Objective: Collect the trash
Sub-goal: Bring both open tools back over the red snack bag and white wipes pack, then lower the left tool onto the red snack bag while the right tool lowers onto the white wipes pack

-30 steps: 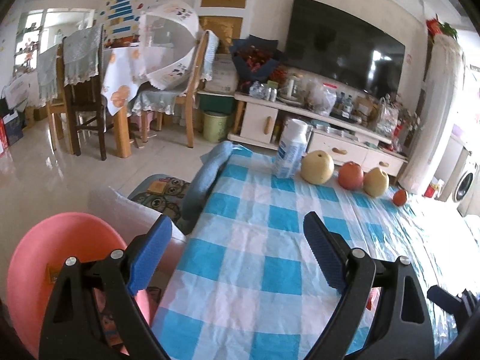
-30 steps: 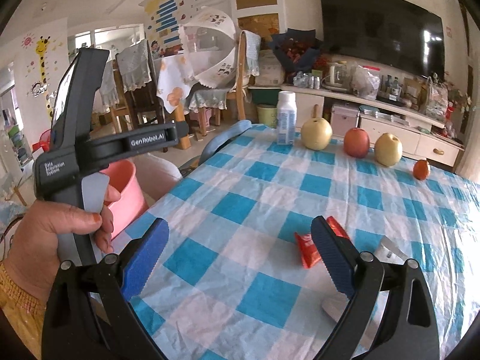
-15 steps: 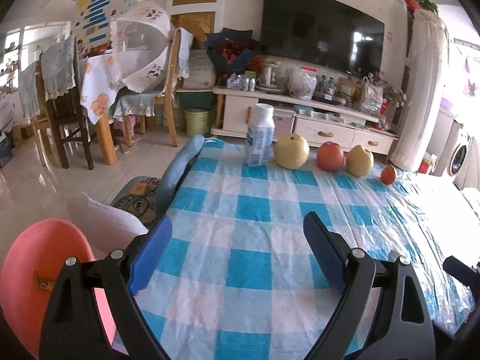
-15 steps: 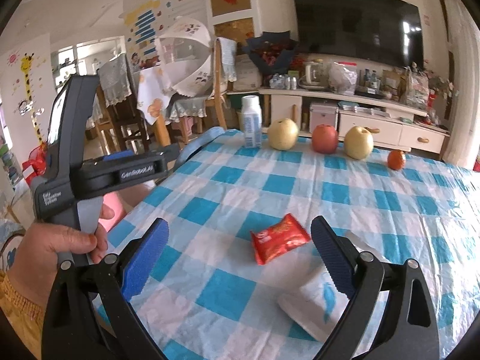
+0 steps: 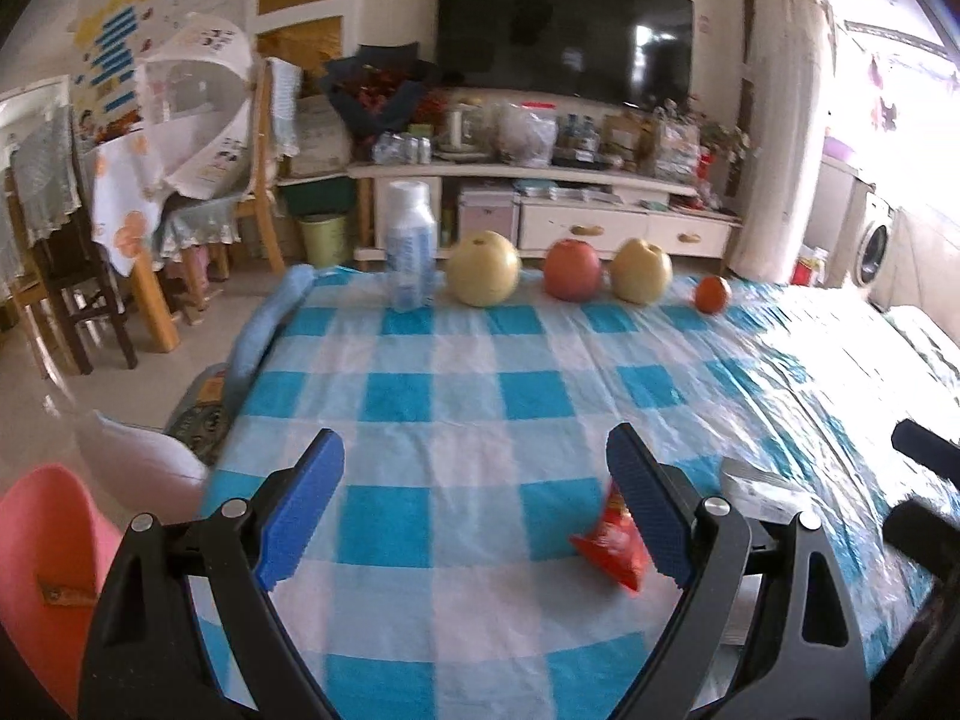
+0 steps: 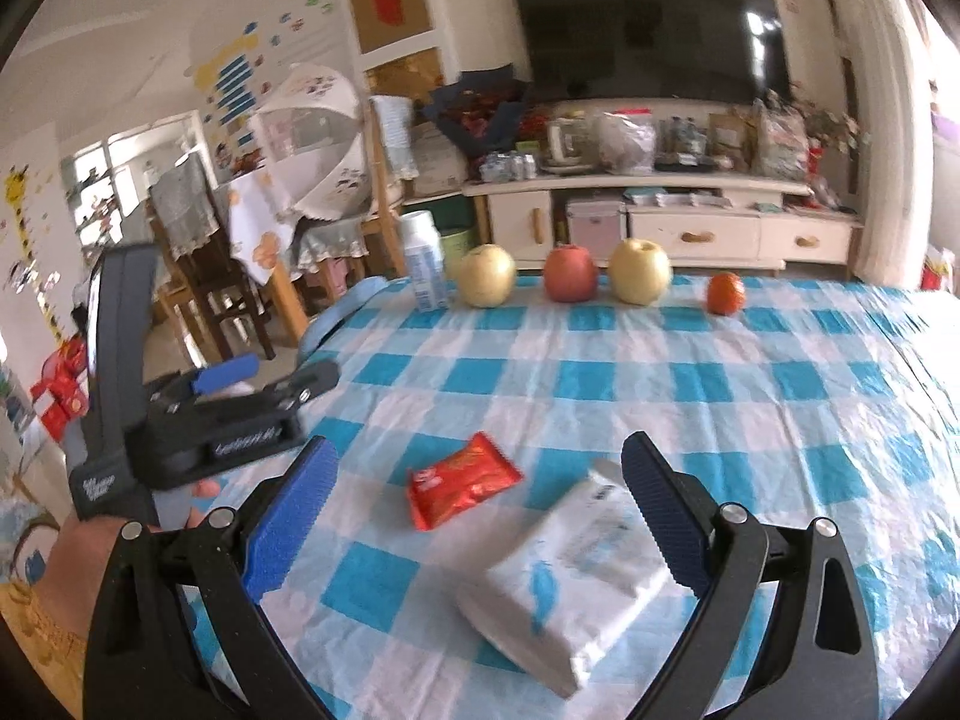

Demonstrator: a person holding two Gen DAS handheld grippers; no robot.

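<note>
Both my jaws stand apart and empty over the worktop (image 6: 600, 372), red wrapper (image 6: 459, 479) just left of the tissue pack (image 6: 576, 576).

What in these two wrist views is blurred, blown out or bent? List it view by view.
Left wrist view: the window side at right is blown out, glare washes the tablecloth there, the white bottle and red snack wrapper are smeared, and the room's edges bow. Right wrist view: exposure is more even, the white tissue pack is soft, and the left gripper is motion-blurred.
</note>
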